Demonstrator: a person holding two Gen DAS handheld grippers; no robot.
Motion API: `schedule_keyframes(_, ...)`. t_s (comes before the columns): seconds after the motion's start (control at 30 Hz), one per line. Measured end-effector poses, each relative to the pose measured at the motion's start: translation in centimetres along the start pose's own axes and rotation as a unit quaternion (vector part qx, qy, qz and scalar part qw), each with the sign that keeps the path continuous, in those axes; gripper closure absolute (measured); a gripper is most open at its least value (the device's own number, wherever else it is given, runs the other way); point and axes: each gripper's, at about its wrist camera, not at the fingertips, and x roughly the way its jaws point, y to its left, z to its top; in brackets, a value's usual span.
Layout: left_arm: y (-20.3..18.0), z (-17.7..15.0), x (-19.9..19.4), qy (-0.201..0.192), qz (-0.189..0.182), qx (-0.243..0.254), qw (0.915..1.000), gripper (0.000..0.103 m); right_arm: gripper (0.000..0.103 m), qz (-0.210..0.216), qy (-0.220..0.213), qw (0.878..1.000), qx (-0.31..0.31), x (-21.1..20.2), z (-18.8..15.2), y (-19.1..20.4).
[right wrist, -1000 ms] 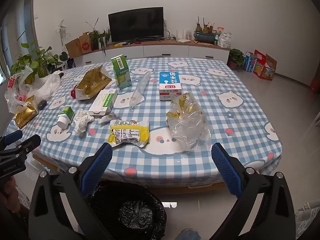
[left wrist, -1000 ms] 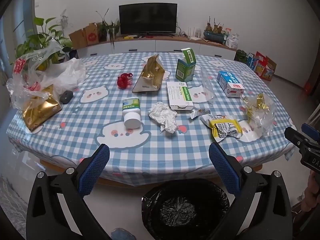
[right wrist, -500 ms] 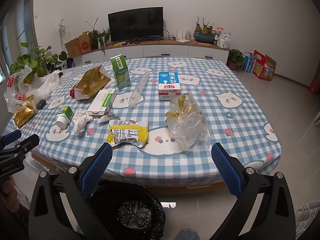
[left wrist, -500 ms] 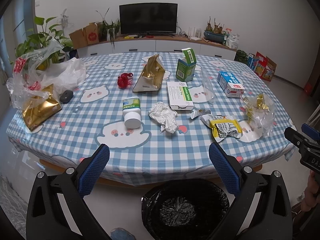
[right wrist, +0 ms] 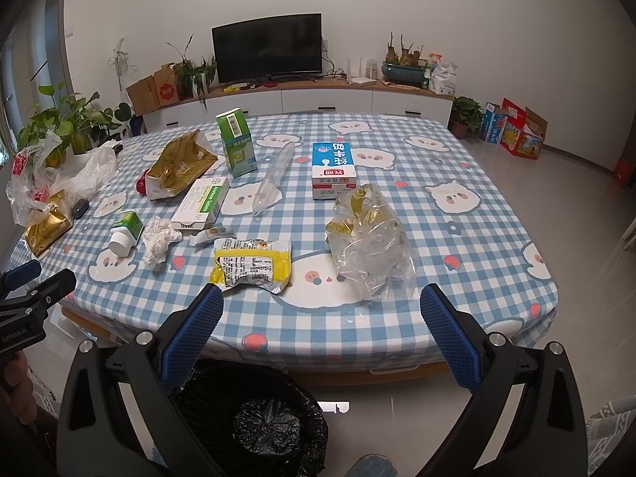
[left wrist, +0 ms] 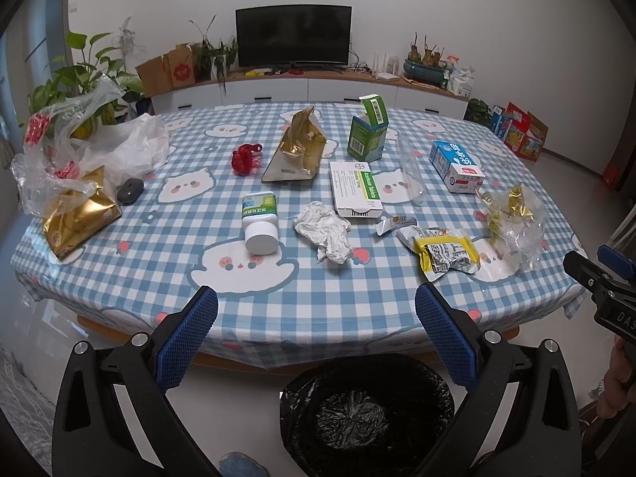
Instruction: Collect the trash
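Trash lies on a blue checked tablecloth [left wrist: 167,262]: a crumpled white tissue [left wrist: 326,231], a yellow snack wrapper [left wrist: 445,254], a clear plastic bag [left wrist: 512,218], a white-green bottle [left wrist: 260,222], a white medicine box [left wrist: 355,194], a green carton [left wrist: 367,131], a gold bag [left wrist: 298,151] and a blue milk carton [left wrist: 457,165]. A black-lined bin [left wrist: 365,413] stands on the floor below the table edge. My left gripper [left wrist: 316,330] is open and empty above the bin. My right gripper [right wrist: 322,326] is open and empty, facing the wrapper [right wrist: 252,264] and plastic bag [right wrist: 369,246].
White plastic bags [left wrist: 99,147] and another gold bag [left wrist: 77,214] sit at the table's left end with a dark mouse [left wrist: 130,190] and a red item [left wrist: 246,159]. A TV [left wrist: 293,35] and cabinet stand behind. Bin also shows in the right wrist view [right wrist: 254,421].
Both grippers have barely moved; the right one has drifted slightly towards the table. Nothing on the table has shifted.
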Motion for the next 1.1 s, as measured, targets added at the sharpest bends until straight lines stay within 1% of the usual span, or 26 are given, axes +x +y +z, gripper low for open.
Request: schedule_keyframes(1.1, 0.01, 0.04, 0.02, 0.002, 0.0, 0.0, 1.0, 0.006, 0.008, -0.003, 0.001, 1.0, 0.001, 0.09, 0.06, -0.23)
